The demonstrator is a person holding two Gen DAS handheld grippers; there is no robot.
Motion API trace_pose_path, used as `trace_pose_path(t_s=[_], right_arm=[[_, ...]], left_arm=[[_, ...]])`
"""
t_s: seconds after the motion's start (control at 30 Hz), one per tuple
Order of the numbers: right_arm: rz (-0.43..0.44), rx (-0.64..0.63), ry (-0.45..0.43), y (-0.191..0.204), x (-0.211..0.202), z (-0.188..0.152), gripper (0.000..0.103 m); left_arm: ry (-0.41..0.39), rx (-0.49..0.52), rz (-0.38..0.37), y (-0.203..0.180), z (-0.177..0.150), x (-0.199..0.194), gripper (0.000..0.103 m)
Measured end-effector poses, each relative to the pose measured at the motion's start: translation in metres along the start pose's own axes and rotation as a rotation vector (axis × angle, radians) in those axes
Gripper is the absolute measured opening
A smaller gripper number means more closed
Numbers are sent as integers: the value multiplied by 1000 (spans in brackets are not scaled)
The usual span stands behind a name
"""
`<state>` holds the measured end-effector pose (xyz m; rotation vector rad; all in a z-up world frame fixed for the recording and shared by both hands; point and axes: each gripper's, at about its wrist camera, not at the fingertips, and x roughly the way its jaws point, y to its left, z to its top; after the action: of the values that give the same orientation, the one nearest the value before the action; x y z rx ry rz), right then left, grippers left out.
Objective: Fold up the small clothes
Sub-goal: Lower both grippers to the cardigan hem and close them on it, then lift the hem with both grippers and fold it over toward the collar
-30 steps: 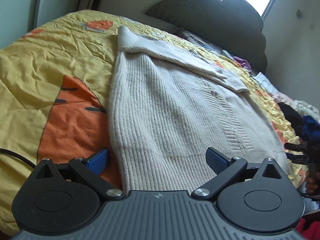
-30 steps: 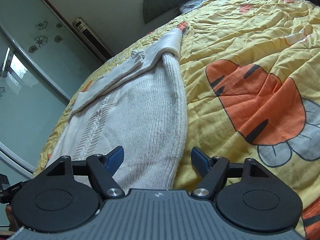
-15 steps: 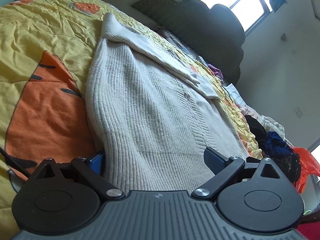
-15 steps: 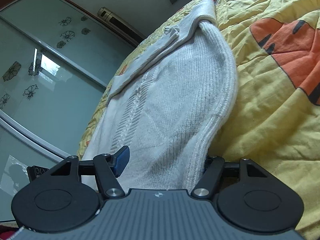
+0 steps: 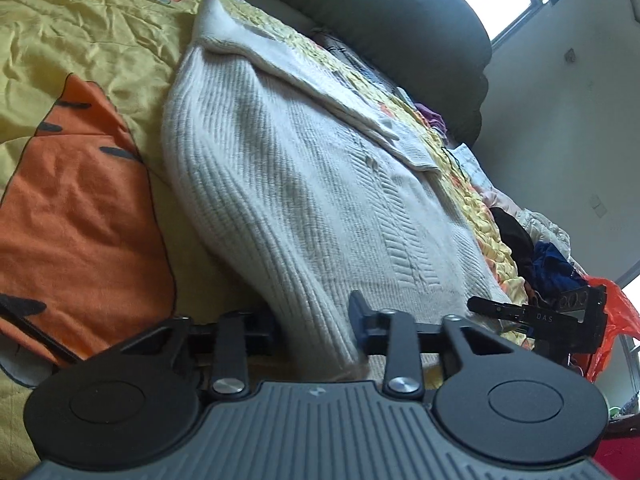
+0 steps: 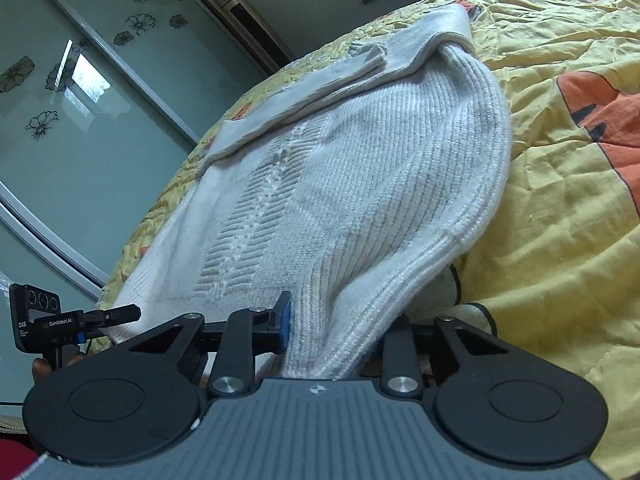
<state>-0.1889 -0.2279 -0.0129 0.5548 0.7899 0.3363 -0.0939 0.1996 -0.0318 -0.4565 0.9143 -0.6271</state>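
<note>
The left gripper has just been closing its jaws, and now they pinch the near left corner of the sweater, with the bunched knit squeezed between the two pads. The right gripper has also just been closing, and it clenches the near right corner of the same hem; its blue left pad presses on the fabric, while the other pad is hidden under the cloth. Each gripper shows small at the edge of the other's view, so they are at opposite ends of the hem. The two pinched corners are raised a little from the bed, and the fabric between them sags. The sweater is white and ribbed, and it lies lengthwise on a yellow quilt with orange patches. Its sleeves are folded across the far part of the body. Beyond it stands a dark headboard under a bright window. In the right view, glass doors with flower prints rise beside the bed.
</note>
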Motion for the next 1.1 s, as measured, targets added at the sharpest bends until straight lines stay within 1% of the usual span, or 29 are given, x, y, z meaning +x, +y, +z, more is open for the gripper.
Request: trace_pose_path(t_s=[0.1,0.23,0.37,0.43,0.63,0.8,0.93,1.1], right_arm=[[-10,-18,-10,2,-2,-1,24],[11,-5,-26,3,-5,2,23],[41,2,-48,7,-7,9,23],[58,3,-64,9,-9,14,23],[72,-37,-128,22,-14,32,23],[64,-82,-181,31,-16,51,22],[49,-107,-214,35,-14,63,22],[-10,-127,-268,36,-10,70,22]], left_arm=[[1,-11,2,1,-1,0,18],[-30,29,17,-9,0,-3,18],[-89,106,33,-25,3,-11,17],[-131,152,51,-34,5,-14,17],[-218,224,56,-56,18,-17,17],[-294,268,65,-73,33,-16,17],[-325,286,69,-83,44,-11,17],[-362,297,76,-89,50,-4,17]])
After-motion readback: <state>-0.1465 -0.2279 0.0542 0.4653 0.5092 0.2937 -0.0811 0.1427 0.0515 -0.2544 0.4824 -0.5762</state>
